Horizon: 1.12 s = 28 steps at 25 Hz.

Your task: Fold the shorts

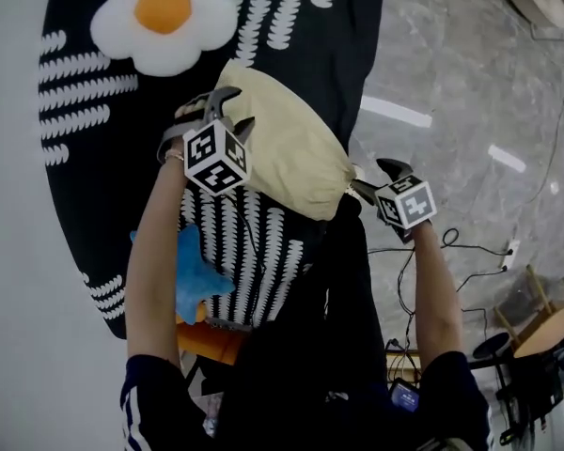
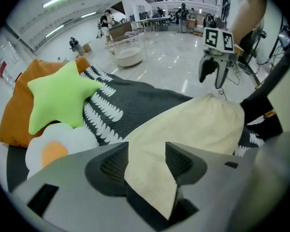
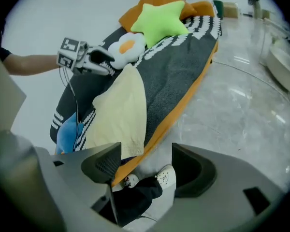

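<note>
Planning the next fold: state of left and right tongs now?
Left tongs: open, corner of the cream fabric shorts loose between them.
Right tongs: open, nothing between them.

Left claw (image 2: 147, 164) jaws apart, pointing steeply down; right claw (image 3: 145, 166) jaws apart, angled down, empty.

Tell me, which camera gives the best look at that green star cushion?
The left gripper view: the green star cushion shows whole and large, over an orange cushion. The right gripper view also shows it whole, but smaller and farther off. The head view catches only a sliver at its top edge.
</note>
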Motion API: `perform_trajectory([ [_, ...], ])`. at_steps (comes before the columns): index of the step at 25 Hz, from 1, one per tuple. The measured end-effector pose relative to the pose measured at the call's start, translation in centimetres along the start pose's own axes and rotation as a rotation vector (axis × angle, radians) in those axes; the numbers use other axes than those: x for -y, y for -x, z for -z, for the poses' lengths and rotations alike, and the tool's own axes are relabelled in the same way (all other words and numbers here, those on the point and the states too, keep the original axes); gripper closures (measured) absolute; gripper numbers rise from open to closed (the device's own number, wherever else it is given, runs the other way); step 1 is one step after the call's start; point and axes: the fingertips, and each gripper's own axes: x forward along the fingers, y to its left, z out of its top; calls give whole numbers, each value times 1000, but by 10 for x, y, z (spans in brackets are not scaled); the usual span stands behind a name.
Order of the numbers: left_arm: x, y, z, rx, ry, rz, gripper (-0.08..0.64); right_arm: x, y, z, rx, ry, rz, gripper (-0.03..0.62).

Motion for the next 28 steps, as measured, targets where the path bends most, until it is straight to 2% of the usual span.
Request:
perform_trajectory([
  [6,109,29,-29,126,-12,77,319,1,35,5,90,37,101,295],
  [9,161,32,-57,168,-80,139,319,-6,42,17,81,67,105,299],
  [12,210,34,-81,186,-125,239,310,-21,48,31,66,81,90,302],
  [14,239,35,-93,196,-195,296,310,-32,49,37,70,72,77,305],
  [17,284,25,-100,175,-335,363,310,-41,50,56,79,32,64,313],
  [20,307,7,-97,121,-438,360,311,-43,46,82,68,-23,56,331],
  [23,316,-17,-84,43,-466,366,317,-44,40,104,52,-73,47,344],
  [26,319,-35,-74,-5,-510,359,353,-44,36,116,45,-89,38,348],
  [28,320,-42,-71,-16,-529,342,417,-42,35,118,47,-92,33,354],
])
